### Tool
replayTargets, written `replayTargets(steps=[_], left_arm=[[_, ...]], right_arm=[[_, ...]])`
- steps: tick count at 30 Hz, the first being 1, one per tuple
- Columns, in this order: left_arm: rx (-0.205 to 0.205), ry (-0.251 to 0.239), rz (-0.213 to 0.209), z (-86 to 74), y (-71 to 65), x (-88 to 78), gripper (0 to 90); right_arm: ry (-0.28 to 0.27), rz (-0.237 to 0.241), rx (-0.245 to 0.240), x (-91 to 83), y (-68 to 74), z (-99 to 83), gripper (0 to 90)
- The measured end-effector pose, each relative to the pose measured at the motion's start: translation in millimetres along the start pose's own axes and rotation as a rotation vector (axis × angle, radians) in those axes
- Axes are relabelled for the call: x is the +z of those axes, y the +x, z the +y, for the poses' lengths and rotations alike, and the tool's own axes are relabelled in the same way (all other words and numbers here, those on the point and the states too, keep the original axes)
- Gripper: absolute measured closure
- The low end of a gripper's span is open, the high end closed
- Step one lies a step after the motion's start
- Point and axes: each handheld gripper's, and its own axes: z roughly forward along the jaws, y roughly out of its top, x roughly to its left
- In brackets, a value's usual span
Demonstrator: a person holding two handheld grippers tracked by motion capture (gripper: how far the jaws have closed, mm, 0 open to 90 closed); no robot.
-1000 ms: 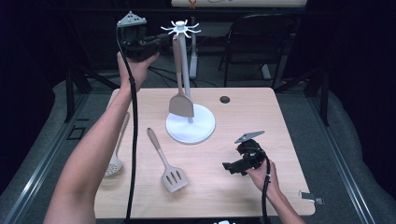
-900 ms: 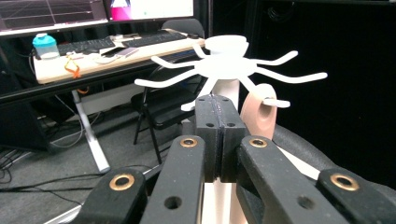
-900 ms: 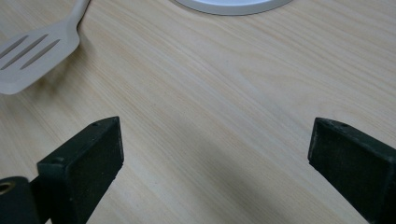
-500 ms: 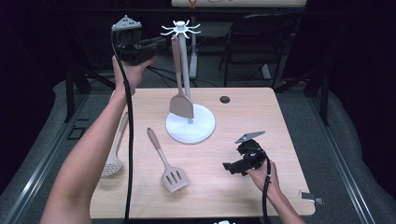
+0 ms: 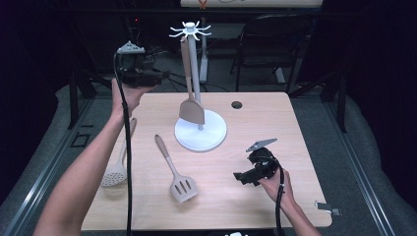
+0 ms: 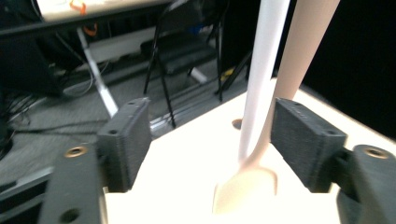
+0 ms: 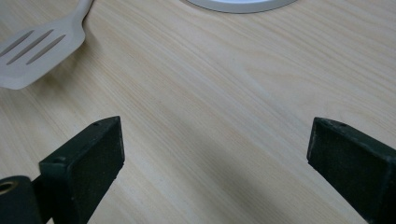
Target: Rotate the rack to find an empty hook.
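Note:
A white utensil stand (image 5: 200, 132) rises from a round base on the wooden table (image 5: 255, 123) to a ring of hooks (image 5: 190, 30). A beige turner (image 5: 191, 109) hangs from one hook beside the pole. My left gripper (image 5: 157, 76) is held in the air left of the pole. Its jaws have just been opening, and nothing is pressed between them. In the left gripper view the left gripper (image 6: 212, 135) frames the pole (image 6: 261, 70) and turner handle (image 6: 303, 46) farther off. My right gripper (image 5: 248, 173) rests open and empty low on the table, as the right gripper view (image 7: 215, 154) shows.
A slotted spatula (image 5: 178, 181) (image 7: 37, 51) lies on the table in front of the stand. A skimmer spoon (image 5: 118, 167) lies near the left edge. A small dark hole (image 5: 237, 104) sits at the back of the table. Chairs and stands fill the dark background.
My left gripper has come down from hook height to about halfway down the pole, still left of it. The right gripper and the utensils on the table have not moved.

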Motion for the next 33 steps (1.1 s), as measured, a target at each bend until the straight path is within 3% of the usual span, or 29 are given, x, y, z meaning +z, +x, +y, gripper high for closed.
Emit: replayTargets(steps=[8,16,27,33], left_arm=[[-0.014,0.109,0.008,-41.9,0.0,8.0,15.4],[-0.043,0.178,0.0,-77.2,-3.5,10.7,8.9],[-0.023,0.287,0.052,-123.0,-17.4,15.5,1.0],[-0.01,0.332,0.056,-148.8,-27.1,16.9,0.1]], right_arm=[[0.025,0.008,-0.024,3.0,2.1,0.2,3.7],[0.026,0.009,-0.04,6.4,5.5,0.2,3.7],[0.034,0.019,-0.045,7.8,8.8,0.4,3.9],[0.042,0.019,-0.065,8.5,11.9,0.9,3.9]])
